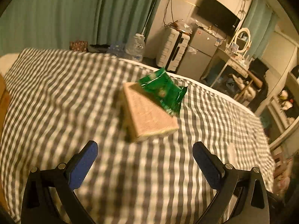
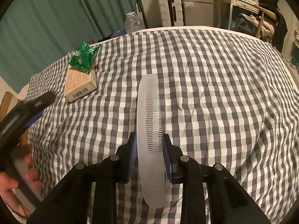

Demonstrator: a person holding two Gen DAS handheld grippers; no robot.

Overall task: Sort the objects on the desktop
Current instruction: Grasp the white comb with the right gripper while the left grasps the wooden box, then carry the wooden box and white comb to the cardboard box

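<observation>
Now the right gripper (image 2: 148, 154) has its blue pads clamped on a pale comb (image 2: 149, 123), teeth to the right, carried lengthwise above the checked bedcover (image 2: 214, 85), presumably bound for the pile. That pile sits upper left in the right view: a cardboard box (image 2: 79, 83) with a green snack packet (image 2: 84, 57) resting on top (stacked together as sorted). Left gripper (image 1: 144, 165) hovers before the blurred box, fingers wide apart, holding nothing.
</observation>
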